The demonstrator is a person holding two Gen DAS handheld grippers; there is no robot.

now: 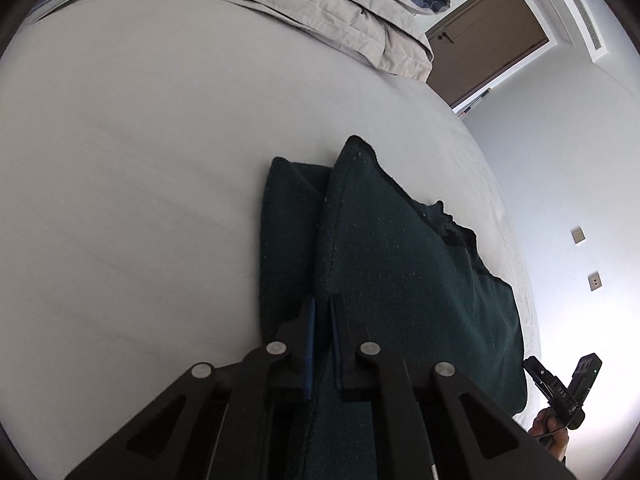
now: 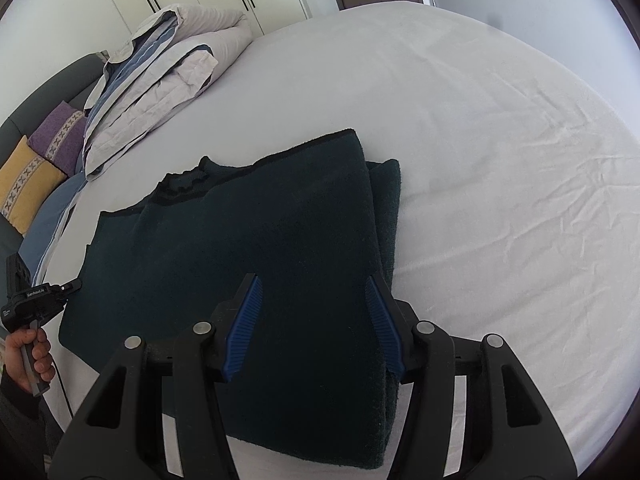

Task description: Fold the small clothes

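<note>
On the white bed sheet [image 2: 480,140], centre to 6 o'clock in both wrist views: a dark green garment [image 2: 248,248], thick, fleecy, partly folded. One side panel is already turned over the body, with a narrower strip showing beneath at 3 o'clock in the right view. The ruffled collar [image 2: 184,182] sits at the 10 o'clock edge.

Left gripper [image 1: 322,312]: tongs nearly together, pinched on a raised ridge of the garment's fabric. The cloth tents up toward 12 o'clock from the pinch, so the grip is likely carrying an edge across for the next fold.

Right gripper [image 2: 314,320]: tongs wide apart, blue pads [image 2: 244,324] on either side of the folded panel, nothing between them. Whether it touches the cloth, cannot tell. Judged as waiting to steady or take the near hem.

Each gripper shows small in the other's view, at the opposite lower margin, with a bare hand [image 2: 30,350] on the handle.

Background: folded duvet [image 2: 160,80] at 10 o'clock, well apart from the garment; two cushions [image 2: 36,160] beyond it; a brown door [image 1: 488,36] at 1 o'clock in the left view.

Fold looks roughly midway.
</note>
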